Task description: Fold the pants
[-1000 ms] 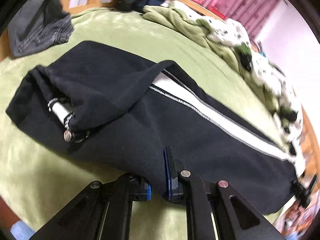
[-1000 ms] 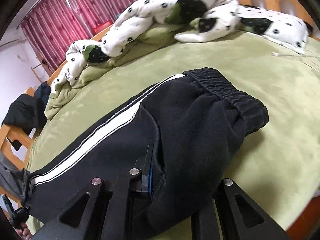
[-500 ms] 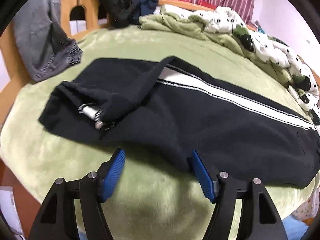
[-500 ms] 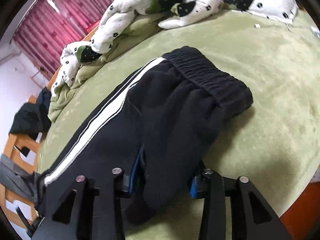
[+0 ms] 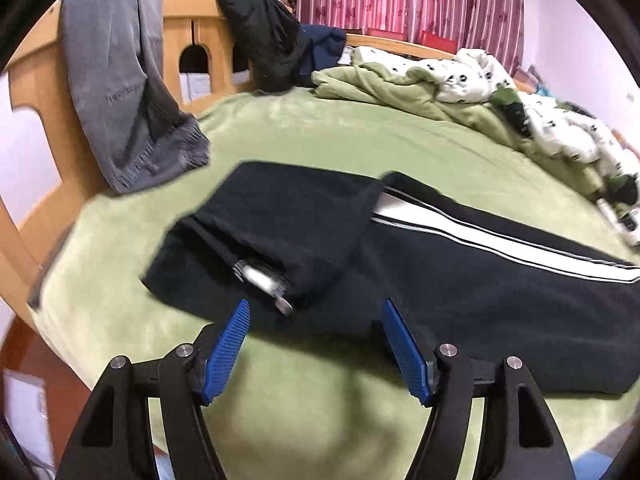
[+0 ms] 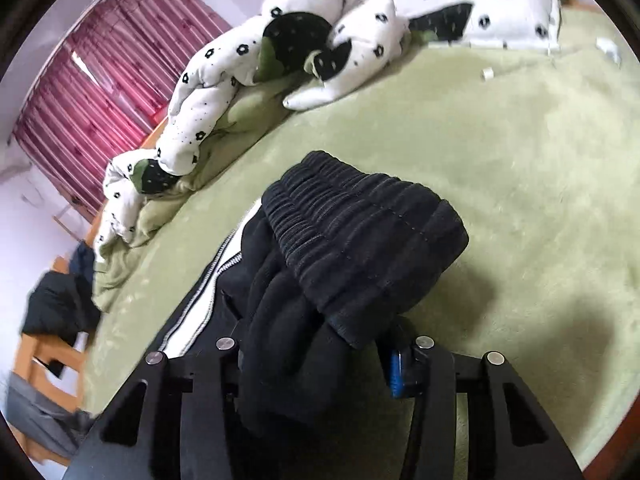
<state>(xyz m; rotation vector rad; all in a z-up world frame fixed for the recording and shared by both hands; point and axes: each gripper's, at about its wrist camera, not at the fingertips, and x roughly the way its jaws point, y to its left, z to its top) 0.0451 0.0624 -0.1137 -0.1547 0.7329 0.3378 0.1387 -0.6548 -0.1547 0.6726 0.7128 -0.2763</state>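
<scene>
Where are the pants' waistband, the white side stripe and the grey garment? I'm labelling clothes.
waistband (image 6: 360, 232), right wrist view, ribbed elastic top.
white side stripe (image 5: 480, 236), left wrist view, mid-stripe.
grey garment (image 5: 120, 92), left wrist view, hanging middle.

Faint lettering on the grey garment is too blurred to read.

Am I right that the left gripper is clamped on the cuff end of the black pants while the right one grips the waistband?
Not quite. The left gripper is open and holds nothing; the left wrist view shows its blue pads apart above the green blanket, short of the pants. The right gripper does grip the pants near the waistband.
</scene>
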